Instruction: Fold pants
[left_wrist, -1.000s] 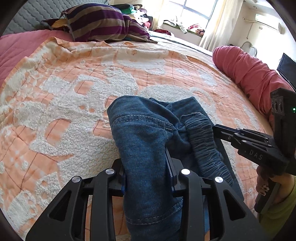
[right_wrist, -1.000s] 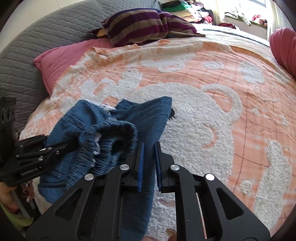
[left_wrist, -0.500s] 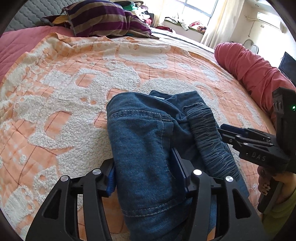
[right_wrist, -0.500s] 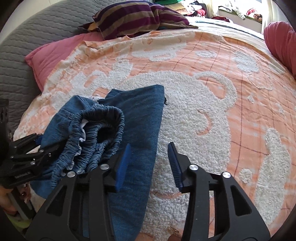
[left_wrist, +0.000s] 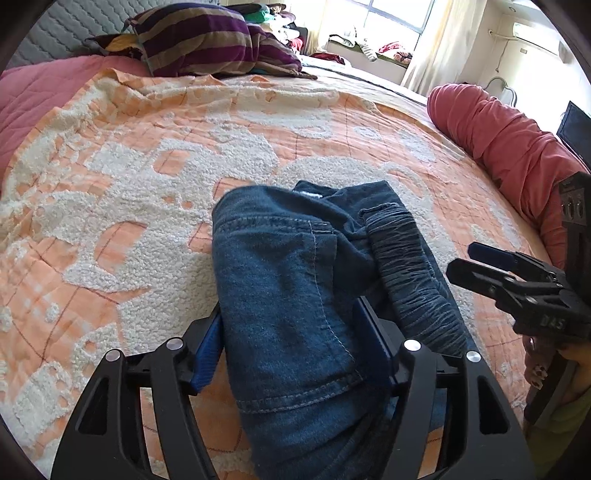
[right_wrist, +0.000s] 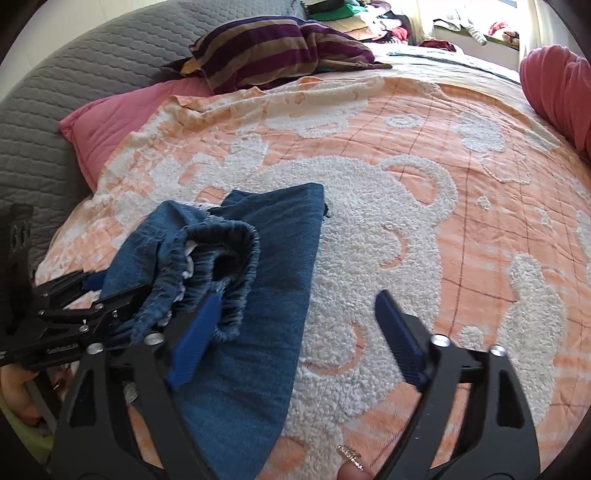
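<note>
On top of the orange-and-white blanket (right_wrist: 424, 229), near its front edge, the pants (left_wrist: 291, 295) lie as a bunched, partly folded pile of dark blue denim w/ the elastic waistband (left_wrist: 413, 273) rolled up along the right side. The striped pillow (left_wrist: 207, 40) and the red bolster (left_wrist: 506, 147) sit well apart from them.

The left gripper (left_wrist: 291, 350) has its jaws spread wide, one on each side of a thick fold of denim; the cloth fills the gap, but whether the pads are actually pressing it can't be told from either view. The right gripper (right_wrist: 295, 339) is wide open and holds nothing: its left pad sits over the leg fabric by the waistband, its right pad over bare blanket. In the left wrist view its fingers are apart from the pants.

Handling, as a judgement: denim is soft but fairly thick and a bit heavy, so it'll drape and sag rather than keep a shape, and layers may slide over each other when lifted. Not slippery, not fragile, so a firm pinch is fine. The gathered waistband is bulky and springy, prob. harder to bite cleanly. Better hold points look like a flat hem or seam edge, e.g. the stitched edge near the left gripper, and the outer edge of the flat leg (right_wrist: 280, 240) for the right gripper, taking all layers at once.
</note>
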